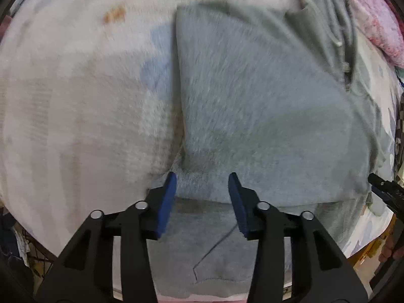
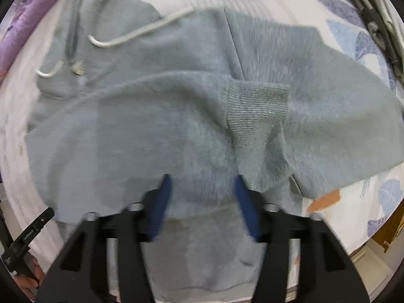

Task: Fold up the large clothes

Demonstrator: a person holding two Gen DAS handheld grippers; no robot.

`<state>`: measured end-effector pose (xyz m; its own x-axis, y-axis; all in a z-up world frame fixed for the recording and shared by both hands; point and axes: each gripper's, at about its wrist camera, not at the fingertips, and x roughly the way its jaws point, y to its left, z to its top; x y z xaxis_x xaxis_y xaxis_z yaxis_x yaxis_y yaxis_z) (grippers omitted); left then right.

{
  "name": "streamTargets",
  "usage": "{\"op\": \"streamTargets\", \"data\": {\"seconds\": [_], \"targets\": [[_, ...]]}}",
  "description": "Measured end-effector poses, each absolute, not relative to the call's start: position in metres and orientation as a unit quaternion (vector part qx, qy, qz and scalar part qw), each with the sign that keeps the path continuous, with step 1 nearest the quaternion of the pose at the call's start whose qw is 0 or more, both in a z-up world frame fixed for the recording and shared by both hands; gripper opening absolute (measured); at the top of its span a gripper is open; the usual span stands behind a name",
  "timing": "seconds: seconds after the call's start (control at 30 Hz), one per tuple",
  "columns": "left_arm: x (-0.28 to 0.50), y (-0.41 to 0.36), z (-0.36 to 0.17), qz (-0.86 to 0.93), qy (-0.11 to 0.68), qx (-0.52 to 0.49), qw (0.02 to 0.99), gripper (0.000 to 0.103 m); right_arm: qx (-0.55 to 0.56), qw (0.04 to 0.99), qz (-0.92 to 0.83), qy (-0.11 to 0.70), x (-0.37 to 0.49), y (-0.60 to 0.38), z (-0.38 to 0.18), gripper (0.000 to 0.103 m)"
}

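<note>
Grey hoodie (image 2: 156, 131) folded on patterned bedsheet (image 2: 358, 202), purple fabric (image 2: 27, 17) at ten o'clock, left hand-held gripper (image 1: 202, 184) and right hand-held gripper (image 2: 202, 186) spread, empty.

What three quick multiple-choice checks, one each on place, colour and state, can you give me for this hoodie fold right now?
1. Where does the ribbed cuff lie?
A. on top of the grey hoodie
B. off on the floral bedsheet
C. between the right gripper fingers

2. What colour are the pads on the left gripper fingers?
A. red
B. blue
C. white

3. How do the two grippers stand?
A. both shut on fabric
B. left shut, right open
C. both open, holding nothing

Answers:
1 A, the cuff rests across the hoodie's body, above the fingers in the right wrist view.
2 B, the pads show blue on black arms.
3 C, each wrist view shows a clear gap between the fingers, with the cloth lying flat below.
</note>
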<state>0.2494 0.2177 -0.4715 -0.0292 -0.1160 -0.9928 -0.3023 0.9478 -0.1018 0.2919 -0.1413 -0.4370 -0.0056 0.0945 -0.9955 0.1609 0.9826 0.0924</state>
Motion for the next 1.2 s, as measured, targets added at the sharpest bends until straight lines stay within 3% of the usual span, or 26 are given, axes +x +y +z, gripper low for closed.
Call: {"op": "streamTargets", "data": {"seconds": [0.07, 0.23, 0.3, 0.6, 1.2], "targets": [[0.251, 0.216, -0.459, 0.067, 0.713, -0.145, 0.682, 0.052, 0.087, 0.705, -0.024, 0.703, 0.285, -0.140, -0.418, 0.069], [0.254, 0.207, -0.418, 0.065, 0.709, -0.131, 0.689, 0.053, 0.095, 0.716, -0.012, 0.692, 0.253, -0.149, -0.365, 0.075], [0.252, 0.198, -0.392, 0.060, 0.705, -0.129, 0.695, 0.059, 0.084, 0.722, -0.008, 0.687, 0.248, -0.157, -0.347, 0.077], [0.199, 0.153, -0.308, 0.048, 0.667, -0.122, 0.733, 0.061, 0.071, 0.741, 0.017, 0.668, 0.243, -0.160, -0.314, 0.082], [0.154, 0.132, -0.229, -0.014, 0.613, -0.056, 0.788, 0.061, 0.136, 0.800, -0.060, 0.581, 0.144, -0.180, -0.218, 0.087]]}}
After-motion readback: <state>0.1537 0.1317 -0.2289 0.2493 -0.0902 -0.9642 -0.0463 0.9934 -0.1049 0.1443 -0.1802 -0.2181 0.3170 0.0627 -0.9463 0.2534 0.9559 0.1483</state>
